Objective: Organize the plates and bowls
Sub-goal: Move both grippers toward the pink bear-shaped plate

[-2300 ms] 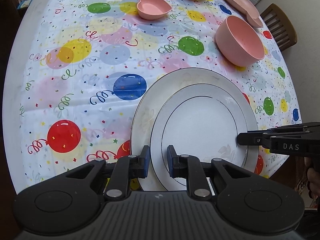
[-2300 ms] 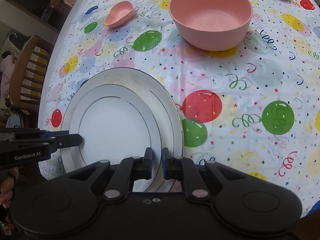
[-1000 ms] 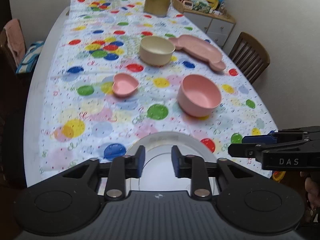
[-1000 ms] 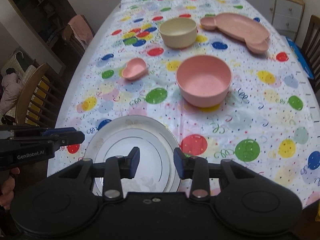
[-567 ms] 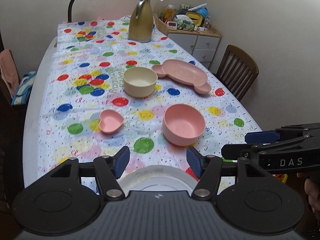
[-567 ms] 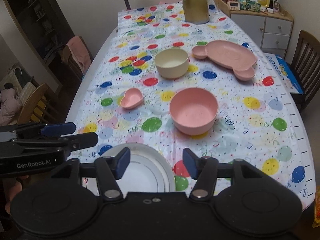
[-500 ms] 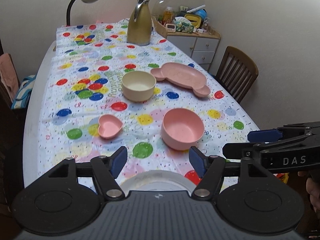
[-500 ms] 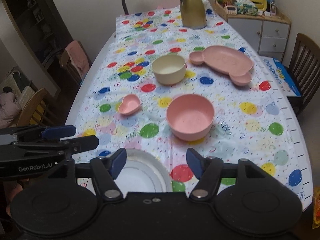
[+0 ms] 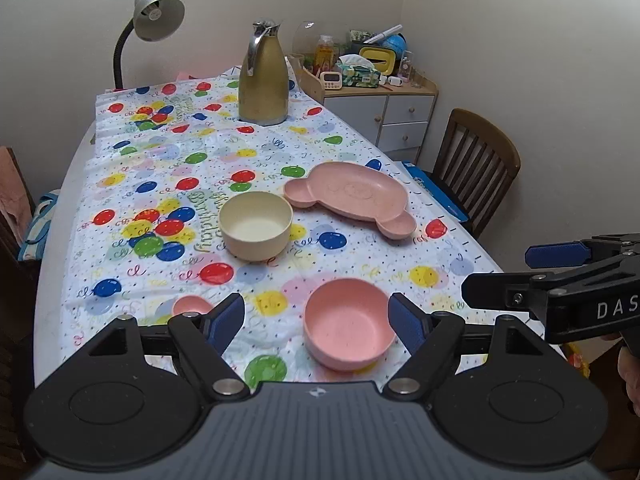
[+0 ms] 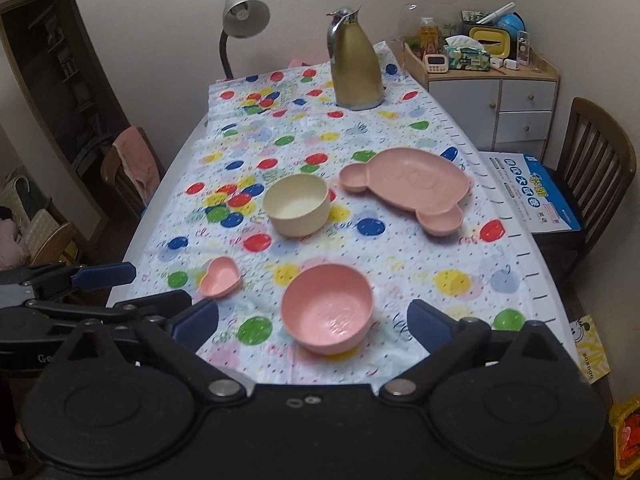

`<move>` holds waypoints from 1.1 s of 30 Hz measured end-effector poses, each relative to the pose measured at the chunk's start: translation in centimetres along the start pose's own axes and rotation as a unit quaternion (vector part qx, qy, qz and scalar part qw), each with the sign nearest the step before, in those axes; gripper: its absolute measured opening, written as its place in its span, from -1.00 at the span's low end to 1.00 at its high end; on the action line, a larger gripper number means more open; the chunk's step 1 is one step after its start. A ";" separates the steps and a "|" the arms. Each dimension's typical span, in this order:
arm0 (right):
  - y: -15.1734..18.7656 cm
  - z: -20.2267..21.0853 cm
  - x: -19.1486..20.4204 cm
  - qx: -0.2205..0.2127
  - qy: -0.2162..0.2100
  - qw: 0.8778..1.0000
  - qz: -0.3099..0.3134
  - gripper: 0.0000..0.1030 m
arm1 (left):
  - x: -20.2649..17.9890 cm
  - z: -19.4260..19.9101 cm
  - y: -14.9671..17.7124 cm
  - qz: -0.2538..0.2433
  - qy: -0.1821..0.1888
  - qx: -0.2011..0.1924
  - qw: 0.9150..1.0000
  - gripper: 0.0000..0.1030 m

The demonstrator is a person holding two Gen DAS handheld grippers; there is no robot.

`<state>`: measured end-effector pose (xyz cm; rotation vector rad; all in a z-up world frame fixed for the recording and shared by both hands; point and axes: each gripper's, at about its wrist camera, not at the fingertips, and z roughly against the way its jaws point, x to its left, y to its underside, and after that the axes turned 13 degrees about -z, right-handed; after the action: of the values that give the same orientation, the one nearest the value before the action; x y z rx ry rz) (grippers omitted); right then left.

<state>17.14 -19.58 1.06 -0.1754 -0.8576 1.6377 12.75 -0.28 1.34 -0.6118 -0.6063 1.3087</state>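
A pink round bowl (image 9: 346,322) (image 10: 326,308) stands on the balloon tablecloth nearest me. Left of it lies a small pink heart dish (image 10: 220,276), half hidden behind a finger in the left wrist view. Farther back are a cream bowl (image 9: 256,224) (image 10: 296,204) and a pink bear-shaped plate (image 9: 348,194) (image 10: 408,184). My left gripper (image 9: 316,314) (image 10: 136,288) and right gripper (image 10: 314,319) (image 9: 516,274) hover side by side above the near table edge. Both have their jaws opening wide and hold nothing. The white plates are hidden under the gripper bodies.
A gold thermos jug (image 9: 262,76) and a desk lamp (image 9: 154,20) stand at the table's far end. A cluttered drawer cabinet (image 9: 384,92) and a wooden chair (image 9: 476,160) are to the right. Left of the table is a chair with a pink cloth (image 10: 132,164).
Both grippers let go of the white plates, rose and tipped up, their jaws spreading wide. The plates slid out of view below and the far end of the table came into sight.
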 end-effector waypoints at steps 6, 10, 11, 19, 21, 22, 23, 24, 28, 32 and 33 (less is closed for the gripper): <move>-3.0 -2.0 -2.4 0.006 0.007 1.000 0.010 0.99 | -0.6 -3.9 -3.4 0.006 -0.009 0.010 1.000 0.53; -5.2 -4.0 -4.4 0.014 0.014 1.000 0.009 0.99 | -0.6 -7.2 -5.7 0.011 -0.020 0.021 1.000 0.53; -5.7 -4.5 -4.8 0.016 0.016 1.000 0.009 0.99 | -0.5 -8.0 -6.2 0.011 -0.022 0.024 0.999 0.53; -9.9 -9.6 -8.8 0.030 0.038 0.999 0.002 0.98 | 0.1 -15.6 -10.7 0.006 -0.031 0.046 0.998 0.53; -10.8 -11.1 -9.7 0.035 0.043 0.998 -0.002 0.97 | 0.3 -17.5 -11.5 0.008 -0.034 0.052 0.998 0.53; -11.2 -11.7 -10.1 0.038 0.046 0.998 -0.004 0.95 | 0.5 -18.5 -11.9 0.010 -0.034 0.056 0.998 0.53; -11.8 -12.6 -10.6 0.041 0.047 0.998 -0.007 0.95 | 0.6 -19.3 -12.3 0.011 -0.034 0.059 0.998 0.53; -12.2 -13.3 -11.0 0.044 0.049 0.998 -0.011 0.94 | 0.7 -20.2 -12.7 0.010 -0.035 0.061 0.997 0.53; -13.6 -15.6 -13.0 0.057 0.053 0.997 -0.028 0.88 | 1.2 -23.5 -14.4 -0.001 -0.035 0.063 0.997 0.53; -14.5 -17.9 -14.9 0.068 0.061 0.995 -0.045 0.84 | 1.9 -26.5 -15.7 -0.011 -0.031 0.063 0.997 0.53; -14.6 -18.5 -15.2 0.072 0.063 0.994 -0.049 0.81 | 2.0 -27.2 -16.0 -0.015 -0.030 0.065 0.997 0.53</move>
<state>42.96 -25.24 -8.30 -0.1320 -0.6407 1.5725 43.36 -2.65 -6.19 -0.4565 -0.5710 1.3306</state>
